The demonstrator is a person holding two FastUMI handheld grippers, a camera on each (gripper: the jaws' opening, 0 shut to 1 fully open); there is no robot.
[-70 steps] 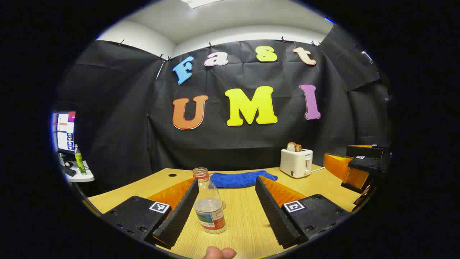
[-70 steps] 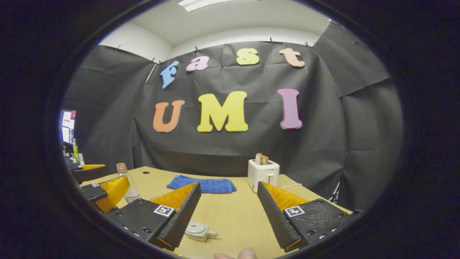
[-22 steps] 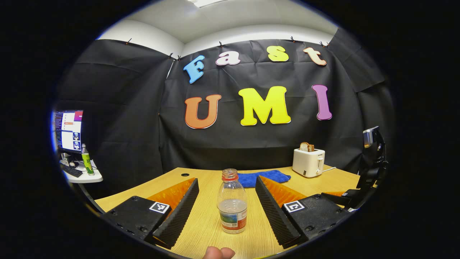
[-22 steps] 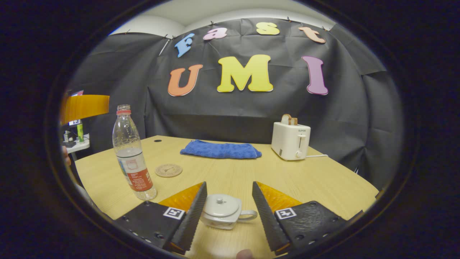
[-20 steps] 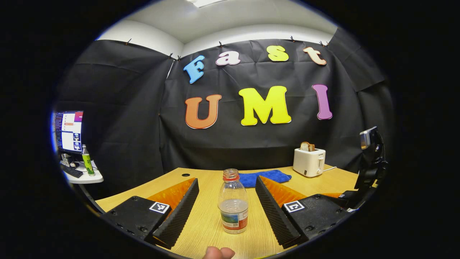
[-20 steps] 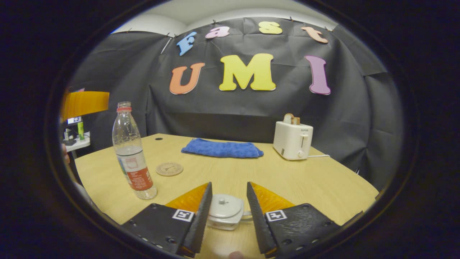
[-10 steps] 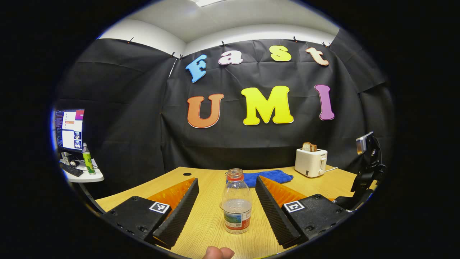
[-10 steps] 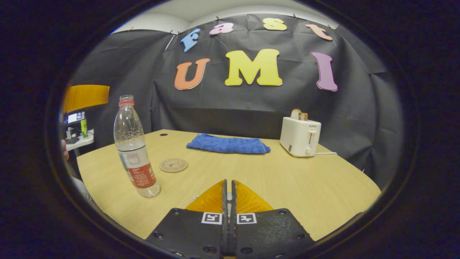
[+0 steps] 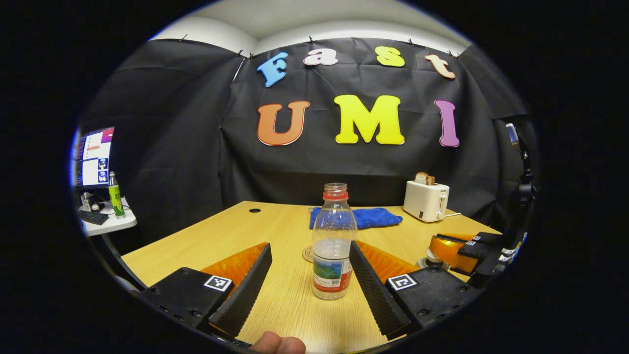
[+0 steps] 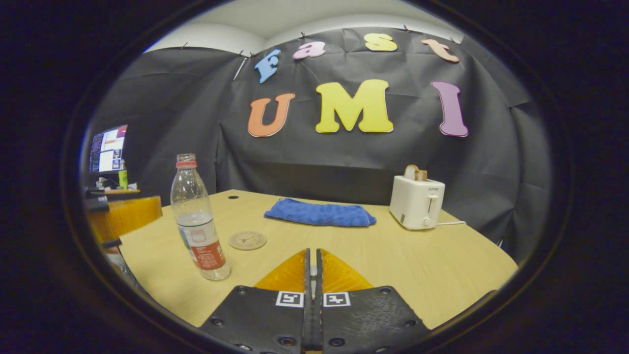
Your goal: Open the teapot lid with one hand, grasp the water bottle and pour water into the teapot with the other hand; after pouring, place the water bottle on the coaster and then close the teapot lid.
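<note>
**water bottle** [image 9: 334, 246]: clear plastic, uncapped, with a red neck ring. it stood upright on the table [image 10: 417, 265], part filled. in the left gripper view it was between the fingers of the left gripper [image 9: 309, 246], hard by the right-hand finger; contact could not be told. it carried a wrap label in red, white and blue-green, with print too small to read.

**left gripper**: fingers spread wide and holding nothing. a fingertip of the holding hand [image 9: 277, 344] showed at the bottom edge.

**coaster** [image 10: 247, 240]: round, with a faint printed design. it lay flat just behind and beside the bottle, nothing on it.

**teapot lid** [image 10: 312, 270]: only a small pale piece showed in the slit between the fingers.

**right gripper** [image 10: 312, 260]: fingers drawn almost together, pinching that piece. in the left gripper view a pale shape [image 9: 425, 261] sat under it, too hidden to tell lid from pot.

**open room**: bare tabletop ran from the bottle to the far edge and out to the right corner.

**blue towel** [image 10: 319, 213]: folded, near the far edge.

**toaster** [image 10: 416, 203]: white, with bread in its slot, at the far right. it bore small dark wording that was not legible.

**monitor** [image 10: 108, 147] and **green bottle** [image 9: 115, 194]: on a side shelf off the table, left.

**change**: half a second earlier the bottle had sat lower and smaller between the left fingers. the right gripper was already closed then, and a second earlier its fingers had stood apart around the lid.
</note>
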